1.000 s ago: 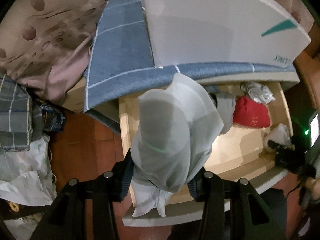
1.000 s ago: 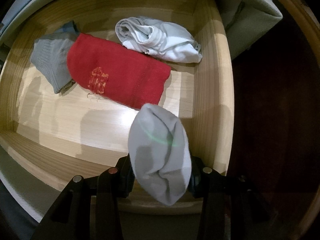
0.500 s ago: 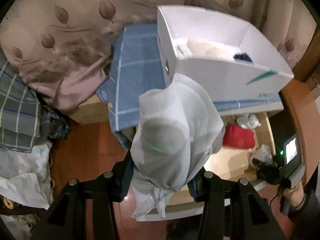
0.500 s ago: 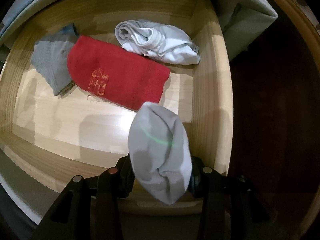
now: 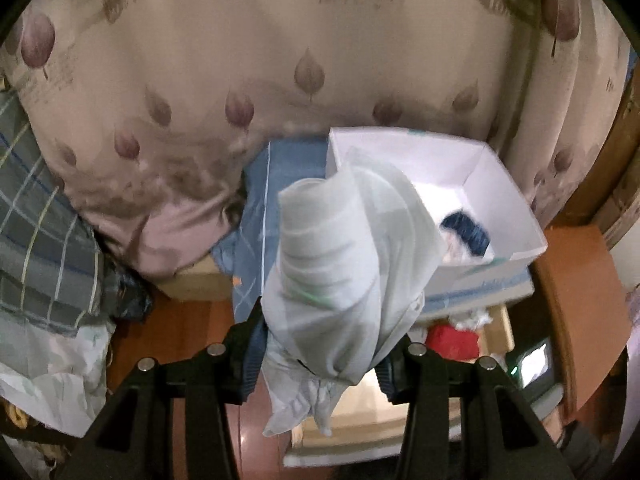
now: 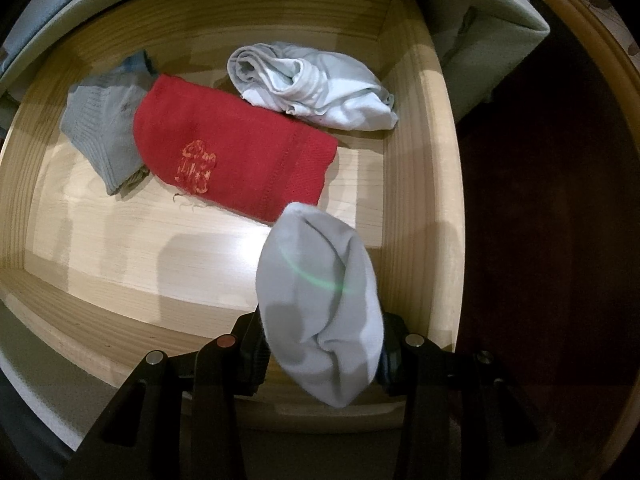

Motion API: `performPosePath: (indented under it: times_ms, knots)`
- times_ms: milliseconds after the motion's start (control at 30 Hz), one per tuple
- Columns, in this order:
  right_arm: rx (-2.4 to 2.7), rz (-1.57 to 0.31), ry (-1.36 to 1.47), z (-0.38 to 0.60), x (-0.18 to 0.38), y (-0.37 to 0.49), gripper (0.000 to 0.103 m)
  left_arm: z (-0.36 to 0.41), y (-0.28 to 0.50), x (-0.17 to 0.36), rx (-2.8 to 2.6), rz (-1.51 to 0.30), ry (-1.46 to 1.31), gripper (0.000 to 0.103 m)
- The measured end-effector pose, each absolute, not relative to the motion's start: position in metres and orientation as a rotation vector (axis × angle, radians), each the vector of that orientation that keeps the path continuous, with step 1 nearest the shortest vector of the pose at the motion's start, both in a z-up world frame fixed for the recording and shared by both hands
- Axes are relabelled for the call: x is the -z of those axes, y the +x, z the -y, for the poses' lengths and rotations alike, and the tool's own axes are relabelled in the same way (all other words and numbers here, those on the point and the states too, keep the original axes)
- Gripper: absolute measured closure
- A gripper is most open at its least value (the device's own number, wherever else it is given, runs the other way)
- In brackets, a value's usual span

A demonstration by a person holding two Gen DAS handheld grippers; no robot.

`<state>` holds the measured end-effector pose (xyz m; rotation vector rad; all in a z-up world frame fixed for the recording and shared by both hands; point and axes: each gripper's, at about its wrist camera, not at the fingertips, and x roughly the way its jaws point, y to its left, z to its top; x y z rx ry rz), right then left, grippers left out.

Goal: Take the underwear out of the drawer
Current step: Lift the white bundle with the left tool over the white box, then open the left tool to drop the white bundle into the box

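My left gripper (image 5: 320, 364) is shut on a pale white-grey underwear bundle (image 5: 344, 272) and holds it high above the floor, in front of an open white box (image 5: 492, 184). My right gripper (image 6: 320, 360) is shut on a light grey rolled garment (image 6: 320, 300) and holds it over the front right corner of the open wooden drawer (image 6: 424, 208). In the drawer lie a red garment (image 6: 232, 156), a grey garment (image 6: 104, 132) and a white-grey striped bundle (image 6: 312, 88). The drawer also shows in the left wrist view (image 5: 496, 328).
The white box sits on a blue checked cloth (image 5: 288, 184) over the cabinet and holds a dark blue item (image 5: 468, 232). A leaf-print curtain (image 5: 240, 80) hangs behind. Plaid bedding (image 5: 36, 240) lies at left. The floor (image 5: 200, 332) is red-brown wood.
My left gripper has risen and tilted up with the pale bundle, so the box interior and curtain now show. My right gripper with the grey garment has barely moved.
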<state>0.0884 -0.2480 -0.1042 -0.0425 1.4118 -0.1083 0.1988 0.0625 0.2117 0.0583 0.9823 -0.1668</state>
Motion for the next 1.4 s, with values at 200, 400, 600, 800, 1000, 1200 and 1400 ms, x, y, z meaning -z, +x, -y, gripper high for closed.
performPosePath:
  times_ms: [200,400,600,800,1000,1200,1400]
  knots:
    - [0.106,-1.414,-0.045,0.248,0.104,0.088,0.064,-0.035,0.231,-0.237,0.197,-0.92,0.057,0.056]
    - [0.106,-1.412,-0.044,0.248,0.103,0.088,0.064,-0.009,0.27,-0.242,0.235,-0.883,0.03,0.056]
    - [0.106,-1.408,-0.041,0.249,0.103,0.088,0.064,0.017,0.307,-0.212,0.251,-0.916,0.045,0.056]
    - [0.107,-1.408,-0.04,0.249,0.104,0.087,0.064,0.032,0.33,-0.171,0.239,-1.0,0.062,0.055]
    - [0.107,-1.407,-0.04,0.249,0.103,0.088,0.064,0.034,0.337,-0.155,0.222,-1.043,0.036,0.05]
    - [0.107,-1.409,-0.041,0.249,0.103,0.088,0.064,0.03,0.333,-0.151,0.235,-1.062,0.026,0.041]
    - [0.107,-1.408,-0.04,0.248,0.103,0.088,0.064,0.025,0.327,-0.161,0.241,-1.052,-0.02,0.036]
